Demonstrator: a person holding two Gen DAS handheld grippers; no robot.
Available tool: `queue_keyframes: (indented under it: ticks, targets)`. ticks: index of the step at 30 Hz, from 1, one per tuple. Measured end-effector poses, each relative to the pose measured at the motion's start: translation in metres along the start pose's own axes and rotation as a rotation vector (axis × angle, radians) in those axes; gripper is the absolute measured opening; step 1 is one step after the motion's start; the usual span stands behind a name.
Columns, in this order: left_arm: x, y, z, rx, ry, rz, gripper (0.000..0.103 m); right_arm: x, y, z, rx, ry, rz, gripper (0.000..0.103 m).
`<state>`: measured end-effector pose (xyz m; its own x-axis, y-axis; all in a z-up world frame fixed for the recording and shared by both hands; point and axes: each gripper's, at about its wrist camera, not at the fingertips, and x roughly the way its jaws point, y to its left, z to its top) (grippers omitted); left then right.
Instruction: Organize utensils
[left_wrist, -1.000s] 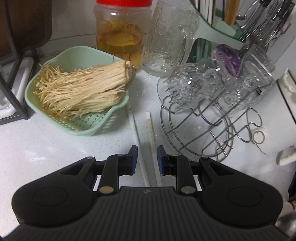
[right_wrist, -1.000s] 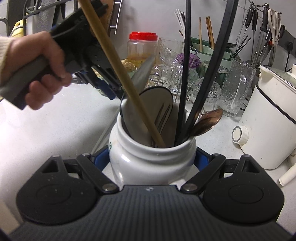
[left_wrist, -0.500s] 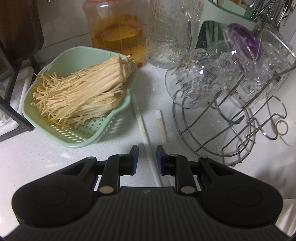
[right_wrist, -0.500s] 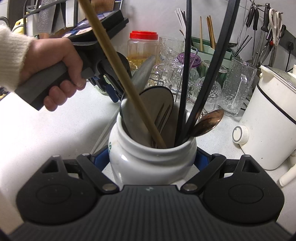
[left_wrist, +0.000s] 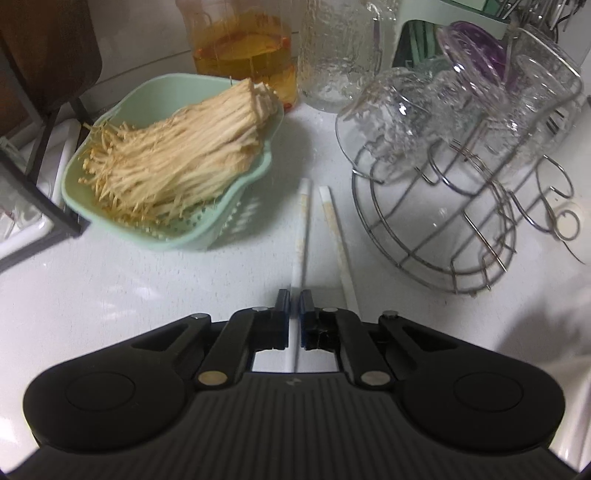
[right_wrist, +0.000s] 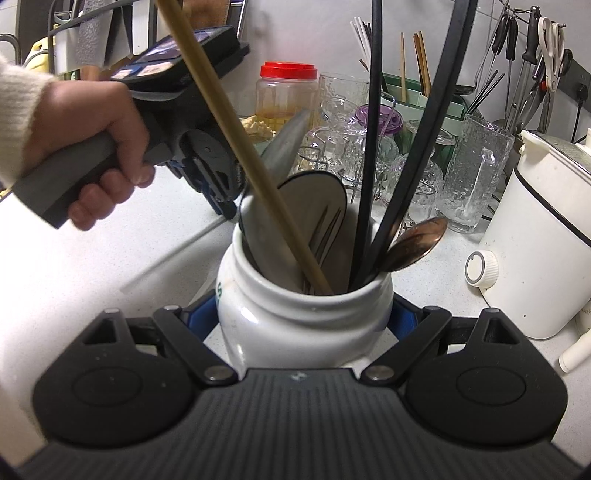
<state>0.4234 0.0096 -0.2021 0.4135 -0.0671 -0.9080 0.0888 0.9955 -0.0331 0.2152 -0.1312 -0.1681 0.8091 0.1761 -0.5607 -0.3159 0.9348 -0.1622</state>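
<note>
With left gripper just closed on one white chopstick, risks dragging its twin at one o'clock; right gripper clamps utensil crock.

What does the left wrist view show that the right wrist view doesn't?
Left wrist only: two white chopsticks on the counter, the left gripper having just closed on one, and the green strainer. Right wrist only: the right gripper clamping the white utensil jar, and the hand. Both: red-lidded jar, glasses rack.
</note>
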Motion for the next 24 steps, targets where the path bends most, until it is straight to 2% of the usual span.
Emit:
queue_keyframes:
  ticks: [3, 12, 16, 17, 20, 21, 24]
  targets:
    - [-0.008, 0.002, -0.013, 0.001, -0.003, -0.008, 0.000, 0.000, 0.000, 0.000, -0.001, -0.001, -0.001, 0.093]
    - [-0.031, 0.019, -0.062, -0.056, -0.014, -0.058, 0.000, 0.000, 0.001, -0.001, -0.002, -0.002, -0.003, 0.093]
    - [-0.032, 0.027, -0.065, -0.099, -0.027, -0.086, 0.001, -0.001, 0.001, -0.001, 0.000, -0.003, -0.004, 0.093]
    - [-0.033, 0.028, -0.062, -0.101, -0.027, -0.083, 0.002, -0.001, 0.001, -0.001, 0.000, -0.003, -0.004, 0.093]
    - [-0.027, 0.027, -0.050, -0.081, -0.037, -0.089, 0.016, -0.001, 0.002, -0.001, 0.000, -0.002, -0.004, 0.093]
    - [-0.026, 0.026, -0.045, -0.072, -0.045, -0.085, 0.024, -0.001, 0.001, -0.001, 0.000, -0.002, -0.004, 0.093]
    - [-0.019, 0.023, -0.031, -0.053, -0.059, -0.076, 0.027, -0.001, 0.001, -0.001, 0.001, -0.002, -0.005, 0.093]
